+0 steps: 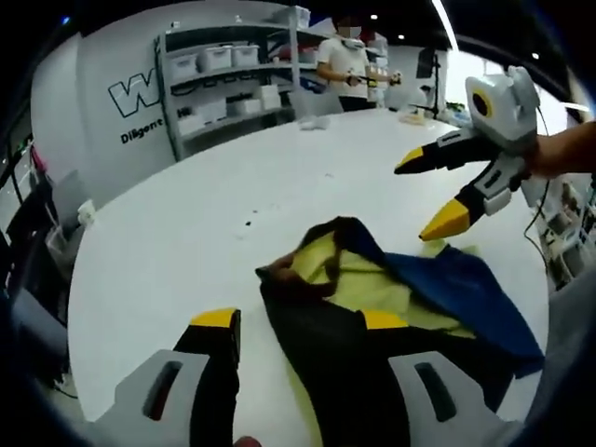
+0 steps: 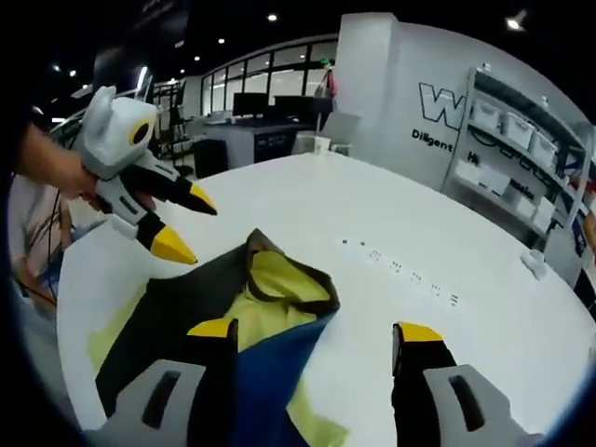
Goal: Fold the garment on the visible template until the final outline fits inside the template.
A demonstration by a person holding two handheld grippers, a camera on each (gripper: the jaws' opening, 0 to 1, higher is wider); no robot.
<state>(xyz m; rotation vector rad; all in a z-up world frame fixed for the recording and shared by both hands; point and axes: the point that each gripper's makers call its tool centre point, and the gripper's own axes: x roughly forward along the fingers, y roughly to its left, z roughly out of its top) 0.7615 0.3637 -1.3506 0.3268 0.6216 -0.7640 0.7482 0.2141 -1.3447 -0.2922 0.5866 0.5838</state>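
While both of my tongs hang above the white table [image 1: 186, 233] with nothing in them, the job in hand, as I judge it, is choosing where to bite the crumpled black, yellow and blue fabric garment [image 1: 372, 307] so it can be spread flat before any fold. To do that well I would take two separate outer edges, not the bunched middle, and pull them apart low over the tabletop so the cloth slides open without dragging off the table. No template outline is plain to me in either view, so I would find it before committing to a fold line.

My left gripper [image 1: 298, 321] has its yellow-tipped black jaws spread wide, holding nothing. In the left gripper view the garment lies ahead at about one o'clock; its dark part passes between the jaws and over toward the right jaw, though I cannot tell whether it touches. The blue panel spreads toward four o'clock, the yellow lining shows at the centre.

My right gripper [image 2: 317, 328] is also wide open and empty. In the right gripper view the garment [image 2: 251, 307] sits at eleven o'clock, its blue and black cloth running under the left jaw, the right jaw over bare table.

Each gripper appears in the other's view, hovering open above the cloth's far side: the right one [image 1: 430, 194] at two o'clock, the left one [image 2: 186, 226] at ten o'clock.
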